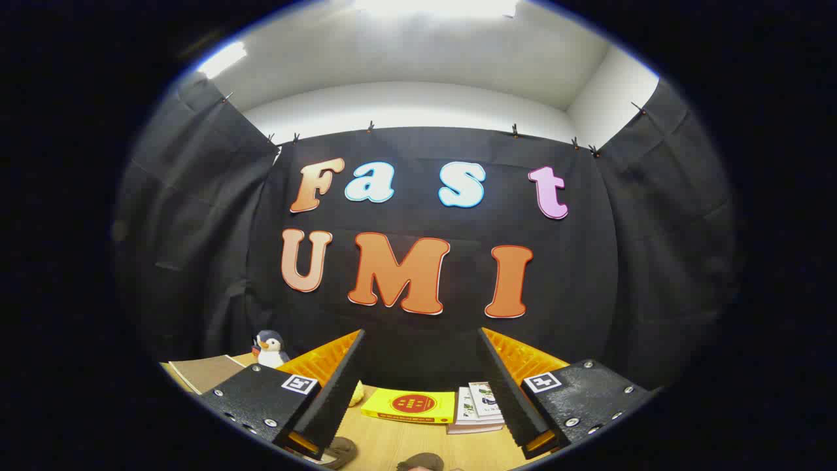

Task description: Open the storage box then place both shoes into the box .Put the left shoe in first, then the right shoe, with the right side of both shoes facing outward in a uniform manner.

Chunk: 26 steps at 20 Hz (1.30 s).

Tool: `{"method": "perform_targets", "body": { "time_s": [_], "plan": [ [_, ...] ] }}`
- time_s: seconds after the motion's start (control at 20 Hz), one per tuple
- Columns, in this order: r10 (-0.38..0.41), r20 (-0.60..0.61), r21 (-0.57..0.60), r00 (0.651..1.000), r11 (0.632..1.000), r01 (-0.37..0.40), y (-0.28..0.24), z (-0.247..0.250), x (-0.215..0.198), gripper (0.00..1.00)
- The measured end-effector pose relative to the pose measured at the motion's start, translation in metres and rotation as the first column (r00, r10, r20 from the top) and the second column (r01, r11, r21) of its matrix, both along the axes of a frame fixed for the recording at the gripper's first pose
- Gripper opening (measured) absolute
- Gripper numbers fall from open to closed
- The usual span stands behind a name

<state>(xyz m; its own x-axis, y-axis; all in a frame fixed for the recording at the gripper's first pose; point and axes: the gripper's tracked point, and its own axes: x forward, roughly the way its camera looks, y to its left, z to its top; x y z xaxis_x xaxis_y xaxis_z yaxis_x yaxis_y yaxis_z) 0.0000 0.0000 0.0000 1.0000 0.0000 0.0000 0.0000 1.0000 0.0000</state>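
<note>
While only small parts of them can be seen, two brownish rounded things lie on the wooden table [392, 445] at the near edge, and they may be the shoes of the task, but I cannot tell this for sure: one brown piece [341, 451] sits just under the tip of the left finger, and another brown piece [422, 462] lies between the two fingers, very near to the camera. The gripper [420, 340] is held above them with its fingers wide apart and nothing between them; they point forward at the black cloth wall [431, 353] of the booth. On the table beyond the fingers, a yellow book [409, 405] with a red round mark lies flat, and just beside it on the right there is a small stack of white booklets [476, 412], partly hidden behind the right finger. A small yellow thing [357, 394] peeks out just beside the left finger, touching the view of the book's left end; what it is I cannot tell. Farther to the left, near the cloth wall, a toy penguin [269, 348] stands upright, and a flat brown board [206, 373] lies near it on the table.
</note>
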Motion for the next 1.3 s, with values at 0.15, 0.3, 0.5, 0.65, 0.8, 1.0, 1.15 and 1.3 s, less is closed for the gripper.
{"method": "perform_targets", "body": {
  "time_s": [0.15,0.3,0.5,0.65,0.8,1.0,1.15,1.3],
  "plan": [
    [0.029,0.001,-0.015,1.0,0.999,-0.029,0.015,0.01,-0.004,0.99],
    [0.048,0.016,-0.019,0.999,0.999,-0.047,0.03,0.022,-0.001,0.99],
    [0.081,0.015,0.015,0.997,0.997,-0.081,0.052,0.027,0.003,0.99],
    [0.105,0.019,0.022,0.994,0.994,-0.106,0.065,0.031,0.003,0.98],
    [0.115,0.014,0.031,0.993,0.993,-0.115,0.07,0.03,0.005,0.99],
    [0.15,-0.047,0.096,0.988,0.985,-0.145,0.085,0.012,0.009,0.99],
    [0.213,-0.146,0.155,0.966,0.969,-0.19,0.103,-0.019,0.006,0.99],
    [0.325,-0.261,0.272,0.909,0.928,-0.254,0.136,-0.054,-0.002,0.99]
  ]
}}
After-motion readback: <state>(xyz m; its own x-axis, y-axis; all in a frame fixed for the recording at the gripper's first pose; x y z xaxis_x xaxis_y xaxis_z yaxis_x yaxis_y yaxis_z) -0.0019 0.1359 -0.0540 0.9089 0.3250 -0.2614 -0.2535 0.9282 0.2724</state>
